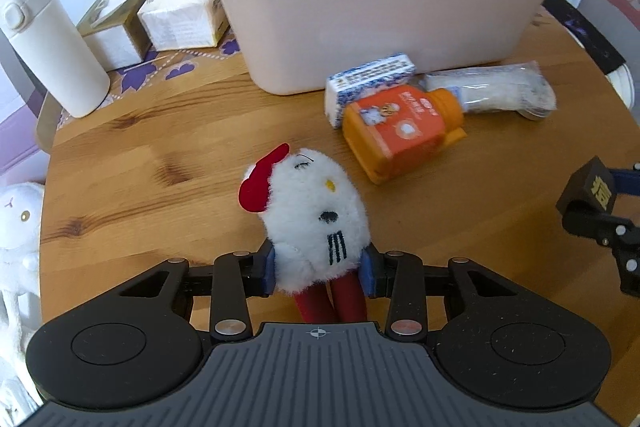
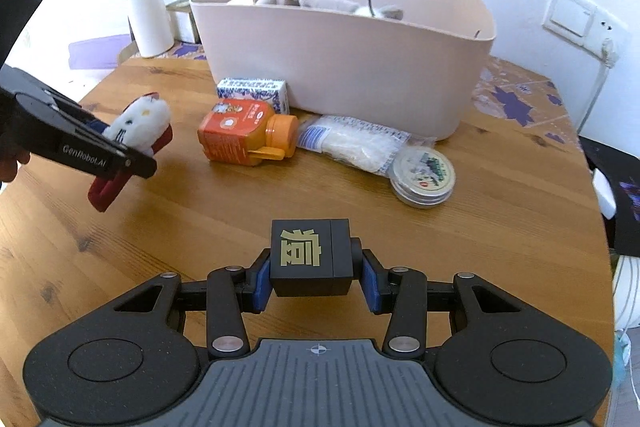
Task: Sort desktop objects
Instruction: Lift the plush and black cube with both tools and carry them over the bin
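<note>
pink bin (image 2: pixel 340 67): plush items | left fingers (image 1: pixel 316 271) grasping white plush toy (image 1: pixel 316 211) | right fingers (image 2: pixel 312 279) grasping black cube (image 2: pixel 310 257)

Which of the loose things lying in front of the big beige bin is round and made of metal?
The flat silver tin with the printed lid, rightmost of the group beside the clear plastic packet. The orange bottle and blue-patterned box are plastic or card.

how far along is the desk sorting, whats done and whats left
Done: plush items already lie in the beige plastic bin. In hand: the left claw grips a white plush cat toy, and the right claw grips a black cube box. Left on the wooden table: orange bottle, blue-white carton, clear packet, round tin.
</note>
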Tool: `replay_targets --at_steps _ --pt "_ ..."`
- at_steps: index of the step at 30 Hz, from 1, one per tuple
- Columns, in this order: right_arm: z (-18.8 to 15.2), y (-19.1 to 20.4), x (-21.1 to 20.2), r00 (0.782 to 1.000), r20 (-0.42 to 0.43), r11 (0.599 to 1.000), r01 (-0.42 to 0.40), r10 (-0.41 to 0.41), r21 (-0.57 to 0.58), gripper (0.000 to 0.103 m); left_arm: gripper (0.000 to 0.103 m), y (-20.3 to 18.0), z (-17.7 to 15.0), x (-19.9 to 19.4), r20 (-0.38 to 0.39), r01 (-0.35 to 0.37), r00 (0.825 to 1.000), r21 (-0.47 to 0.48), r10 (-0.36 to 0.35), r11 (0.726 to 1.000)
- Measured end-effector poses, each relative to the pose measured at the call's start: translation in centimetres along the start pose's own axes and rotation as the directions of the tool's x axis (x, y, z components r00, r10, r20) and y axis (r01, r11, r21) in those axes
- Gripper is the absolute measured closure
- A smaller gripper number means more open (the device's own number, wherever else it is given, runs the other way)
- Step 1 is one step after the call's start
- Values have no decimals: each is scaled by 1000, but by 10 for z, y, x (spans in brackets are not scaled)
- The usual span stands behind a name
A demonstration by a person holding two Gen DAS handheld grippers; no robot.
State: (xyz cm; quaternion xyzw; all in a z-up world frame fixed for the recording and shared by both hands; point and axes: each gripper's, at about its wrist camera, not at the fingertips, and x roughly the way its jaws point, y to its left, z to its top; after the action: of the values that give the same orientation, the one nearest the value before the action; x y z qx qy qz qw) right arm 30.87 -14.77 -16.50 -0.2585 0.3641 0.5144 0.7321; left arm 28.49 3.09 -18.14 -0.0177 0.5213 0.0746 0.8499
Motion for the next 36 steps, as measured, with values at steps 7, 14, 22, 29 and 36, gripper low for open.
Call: replay_targets --at_steps 7,14,22,29,36 --pt "-2 -3 -25 998 41 999 40 -40 -3 62 64 -8 -3 -24 36 15 999 19 -16 1000" --pt "1 -15 -45 993 85 997 82 -83 15 62 64 -8 -2 -42 60 21 998 36 -23 999" --pt "12 -34 -68 982 144 993 117 -119 22 62 64 -8 13 -70 138 14 990 45 -20 999" --pt "25 -46 -83 972 199 992 126 -128 24 62 64 -7 33 -90 199 -8 980 53 -2 999" --pt "40 -52 -95 960 245 990 142 -135 -10 62 64 -3 51 -100 249 -33 968 20 27 999"
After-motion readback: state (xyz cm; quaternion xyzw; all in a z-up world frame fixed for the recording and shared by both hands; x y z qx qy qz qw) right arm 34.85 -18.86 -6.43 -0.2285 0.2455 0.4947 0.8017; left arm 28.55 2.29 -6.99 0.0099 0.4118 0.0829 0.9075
